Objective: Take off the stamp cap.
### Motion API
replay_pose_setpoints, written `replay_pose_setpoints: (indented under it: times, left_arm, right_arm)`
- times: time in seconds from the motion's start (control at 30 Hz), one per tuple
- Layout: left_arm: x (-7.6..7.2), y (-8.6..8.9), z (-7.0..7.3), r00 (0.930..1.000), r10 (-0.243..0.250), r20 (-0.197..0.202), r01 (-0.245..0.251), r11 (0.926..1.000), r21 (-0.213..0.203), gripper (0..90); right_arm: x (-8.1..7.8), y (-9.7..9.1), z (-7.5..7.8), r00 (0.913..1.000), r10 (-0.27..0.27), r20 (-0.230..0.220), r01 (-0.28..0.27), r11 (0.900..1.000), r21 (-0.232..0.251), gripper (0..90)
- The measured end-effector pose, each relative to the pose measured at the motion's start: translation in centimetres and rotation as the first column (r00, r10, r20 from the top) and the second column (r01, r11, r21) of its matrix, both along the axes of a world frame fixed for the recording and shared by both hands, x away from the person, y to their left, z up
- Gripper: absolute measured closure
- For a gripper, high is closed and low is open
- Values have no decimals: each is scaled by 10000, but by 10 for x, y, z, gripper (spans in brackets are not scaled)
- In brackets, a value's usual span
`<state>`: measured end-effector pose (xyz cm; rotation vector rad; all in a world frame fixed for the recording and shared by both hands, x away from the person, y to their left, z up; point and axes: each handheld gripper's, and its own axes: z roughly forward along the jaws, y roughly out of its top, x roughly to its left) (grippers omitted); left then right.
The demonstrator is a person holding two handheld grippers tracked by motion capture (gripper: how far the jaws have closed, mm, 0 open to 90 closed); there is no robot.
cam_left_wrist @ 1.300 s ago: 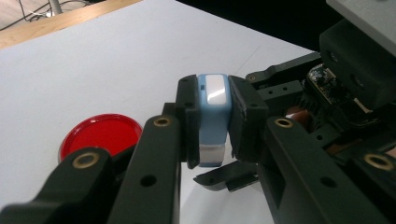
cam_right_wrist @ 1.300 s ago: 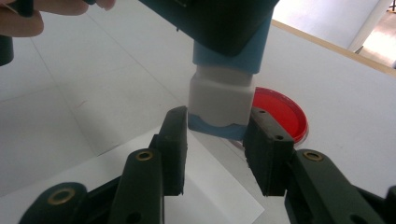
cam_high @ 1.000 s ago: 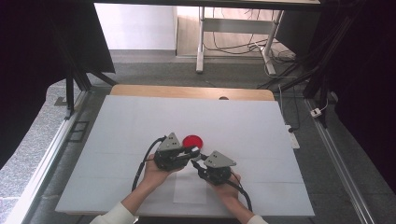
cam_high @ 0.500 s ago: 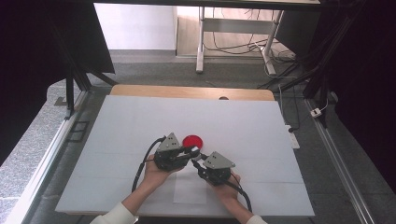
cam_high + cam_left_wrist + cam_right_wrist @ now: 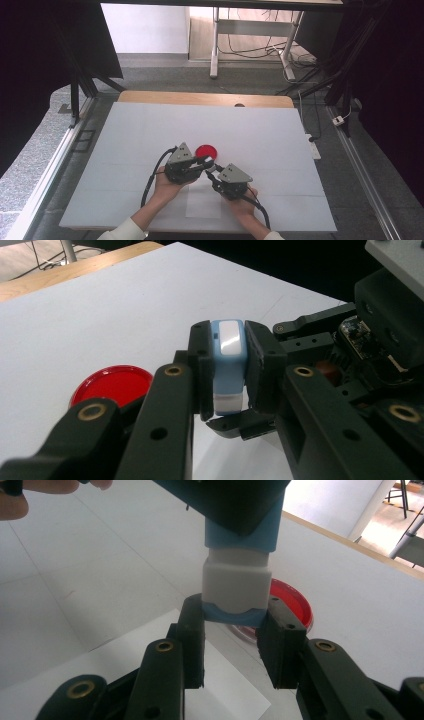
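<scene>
**Blue-and-white block held by both grippers above the worktop**

Left gripper [image 5: 227,370]: its fingers [image 5: 200,367] are clamped on the blue part of the block [image 5: 229,357], one pad on each side. The block stands upright between them, with a glossy white panel on its top face and a white section at its lower end, below the pads.

Right gripper [image 5: 234,630]: its fingers [image 5: 192,630] are closed on the lower end of the block [image 5: 236,582], gripping the blue base just under the white section. The pads meet the base on both sides. The left gripper's dark body covers the block's upper end, beyond these fingers.

From the high view, the left gripper [image 5: 204,164] and right gripper [image 5: 212,171] meet tip to tip near the middle of the white worktop [image 5: 125,140], each held in a hand; the block itself is too small to make out there.

A red dish [image 5: 206,151] lies flat on the worktop just beyond the fingertips of both grippers. In the left gripper view the dish [image 5: 112,384] lies left of the fingers; in the right gripper view it [image 5: 292,602] lies behind the block and right finger.

A paper sheet [image 5: 150,645] lies on the worktop under the right fingers.
</scene>
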<state>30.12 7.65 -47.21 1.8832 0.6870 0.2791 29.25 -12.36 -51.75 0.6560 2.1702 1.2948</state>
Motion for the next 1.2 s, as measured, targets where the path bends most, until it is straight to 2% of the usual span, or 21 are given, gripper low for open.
replay_pose_setpoints:
  times: [0.37,0.8,1.0,1.13,1.2]
  left_arm:
    - [0,0,0,10000,22,-50,-22,10000,32,747]
    - [-1,0,0,10000,7,23,-7,9999,-113,746]
    - [-1,0,1,10000,15,21,-15,9999,-121,746]
    - [-1,1,1,10000,23,12,-22,9998,-193,746]
    - [-1,1,1,10000,46,0,-46,9997,-241,745]
  right_arm:
    - [1,0,0,9999,129,9,-128,9997,-189,650]
    - [-3,0,0,9997,-236,-80,237,9995,207,651]
    - [-3,-1,1,9998,-141,135,142,9999,-88,652]
    - [-1,-2,3,9991,194,364,-177,9987,-481,652]
    - [0,-3,4,9990,216,390,-195,9984,-523,652]
